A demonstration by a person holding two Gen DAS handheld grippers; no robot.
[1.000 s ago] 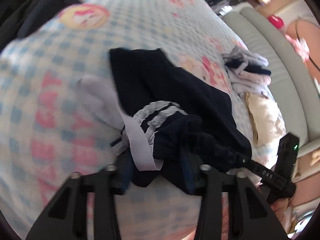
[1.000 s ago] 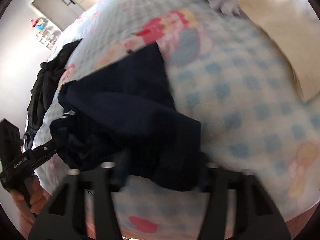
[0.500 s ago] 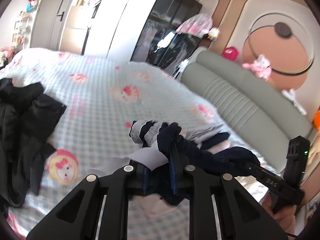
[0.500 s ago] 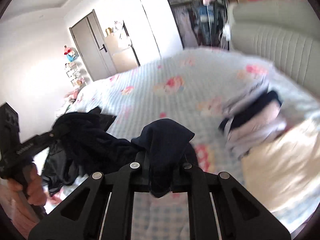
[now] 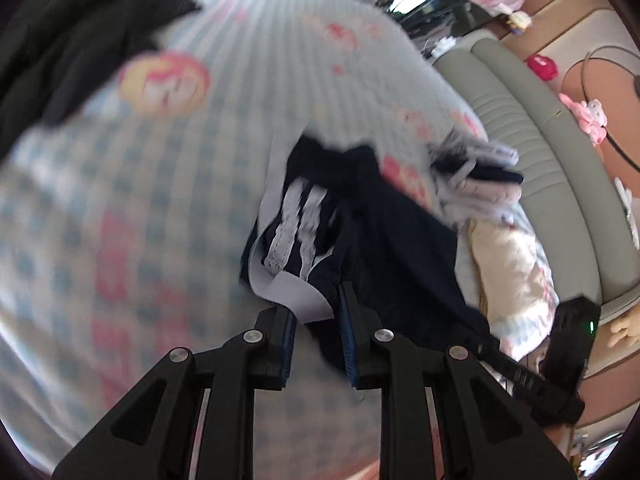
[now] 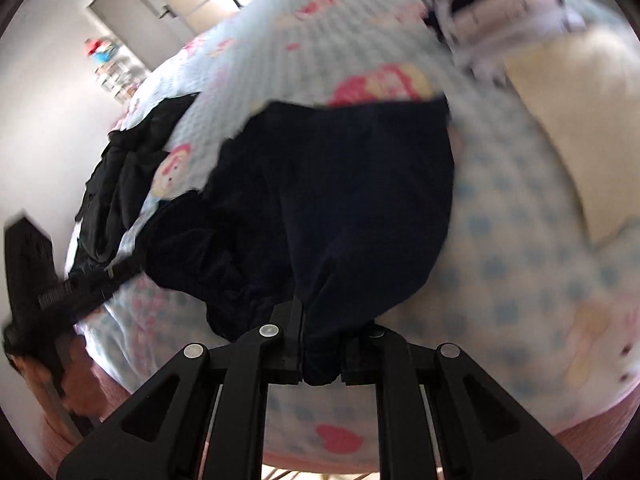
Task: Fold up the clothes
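Both grippers tilt down over the checked bedspread (image 5: 120, 200); left gripper (image 5: 318, 328) and right gripper (image 6: 320, 344) each pinch the navy garment (image 6: 340, 184).

Each fisheye looks forward along its own fingers, tilted down close over the checked bedspread (image 5: 168, 184); both share the navy garment (image 6: 360, 184) and see the opposite gripper.

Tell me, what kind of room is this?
Most likely a bedroom. A bed under a blue checked cartoon bedspread fills the view, a padded grey headboard runs along one side, and clothes lie about, like the black pile and a folded stack.
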